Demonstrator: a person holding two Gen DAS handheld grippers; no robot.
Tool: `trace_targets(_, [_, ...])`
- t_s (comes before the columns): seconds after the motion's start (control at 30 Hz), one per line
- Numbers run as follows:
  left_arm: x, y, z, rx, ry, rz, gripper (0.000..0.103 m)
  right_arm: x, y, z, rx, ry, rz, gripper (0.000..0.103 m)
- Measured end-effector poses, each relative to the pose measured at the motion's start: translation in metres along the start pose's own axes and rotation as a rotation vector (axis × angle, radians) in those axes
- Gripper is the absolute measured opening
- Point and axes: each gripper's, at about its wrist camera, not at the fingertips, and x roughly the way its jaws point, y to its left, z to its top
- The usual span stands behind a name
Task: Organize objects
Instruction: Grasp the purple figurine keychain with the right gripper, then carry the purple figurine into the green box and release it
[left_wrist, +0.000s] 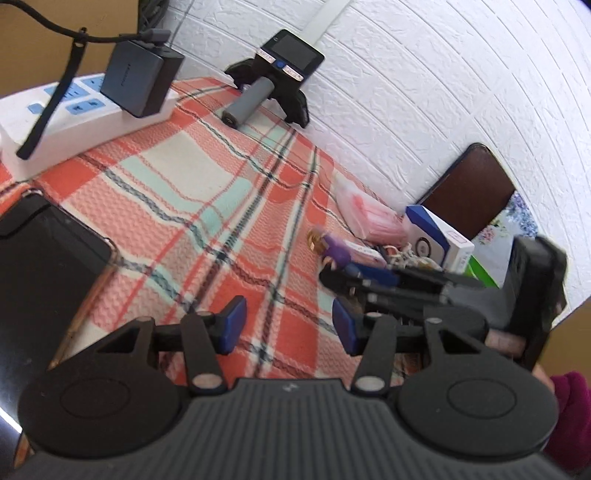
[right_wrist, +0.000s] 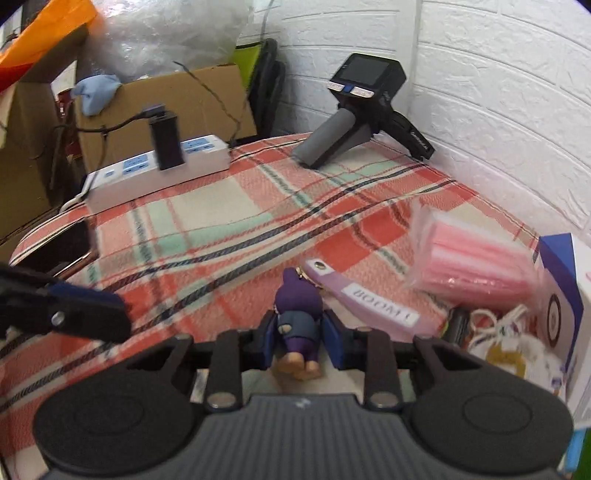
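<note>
Right gripper (right_wrist: 298, 338) was clamped on a small purple doll keychain (right_wrist: 298, 328), soft-looking body with tan feet, sitting between the blue pads. A flat lilac tag (right_wrist: 364, 301) lay just right of the fingers on the woven plaid cloth (right_wrist: 229, 229). Left gripper (left_wrist: 289, 326) stood wide apart, holding nothing.

The left wrist view sits low over the plaid-covered bench (left_wrist: 207, 206), looking along its own gripper (left_wrist: 286, 325) toward the far edge and the white brick wall (left_wrist: 424, 92). The right wrist view looks from close above the bench's right side toward the same far corner. Both share the power strip (left_wrist: 74, 110) (right_wrist: 159, 170), the handheld device (left_wrist: 273, 74) (right_wrist: 354, 107), and the pink packet (left_wrist: 369, 218) (right_wrist: 476, 273); each catches the other gripper.
</note>
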Motion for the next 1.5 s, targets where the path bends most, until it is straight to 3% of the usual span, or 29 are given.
trace_targets(0.13, [0.002, -0.006, -0.001, -0.033, 0.039, -0.085, 0.054, -0.028, 0.005, -0.024, 0.108, -0.008, 0.068, 0.027])
trace_targets(0.23, [0.01, -0.016, -0.005, -0.053, 0.101, -0.162, 0.061, -0.049, 0.008, -0.045, 0.18, -0.02, 0.113, 0.027])
trace_targets(0.37, [0.023, -0.03, -0.015, -0.059, 0.188, -0.204, 0.061, -0.068, 0.014, -0.06, 0.235, -0.038, 0.192, 0.027])
trace_targets(0.43, [0.025, -0.035, -0.019, -0.068, 0.204, -0.212, 0.056, -0.077, 0.017, -0.064, 0.25, -0.063, 0.23, 0.027])
trace_targets(0.5, [0.024, -0.041, -0.019, -0.062, 0.209, -0.211, 0.03, -0.09, 0.02, -0.064, 0.247, -0.096, 0.238, 0.026])
trace_targets(0.63, [0.018, -0.069, -0.01, -0.007, 0.178, -0.247, 0.03, -0.116, 0.012, -0.064, 0.269, -0.186, 0.214, 0.026])
trace_targets(0.8, [0.02, -0.127, 0.011, 0.126, 0.142, -0.294, 0.03, -0.153, -0.006, -0.064, 0.292, -0.352, 0.116, 0.025])
trace_targets(0.93, [0.032, -0.184, 0.026, 0.25, 0.123, -0.357, 0.03, -0.187, -0.029, -0.066, 0.308, -0.485, -0.01, 0.025])
trace_targets(1.2, [0.074, -0.286, 0.028, 0.42, 0.114, -0.508, 0.031, -0.239, -0.086, -0.077, 0.341, -0.648, -0.266, 0.024])
trace_targets(1.3, [0.1, -0.31, 0.012, 0.461, 0.136, -0.507, 0.041, -0.237, -0.108, -0.091, 0.372, -0.633, -0.364, 0.028])
trace_targets(1.33, [0.111, -0.317, 0.005, 0.491, 0.138, -0.482, 0.046, -0.232, -0.115, -0.096, 0.391, -0.616, -0.408, 0.037])
trace_targets(1.37, [0.12, -0.323, -0.003, 0.522, 0.147, -0.428, 0.051, -0.223, -0.122, -0.102, 0.405, -0.579, -0.467, 0.065])
trace_targets(1.43, [0.136, -0.325, -0.017, 0.548, 0.155, -0.328, 0.051, -0.209, -0.139, -0.117, 0.475, -0.456, -0.571, 0.061])
trace_targets(1.5, [0.142, -0.319, -0.026, 0.556, 0.158, -0.301, 0.051, -0.208, -0.154, -0.135, 0.583, -0.454, -0.521, 0.059])
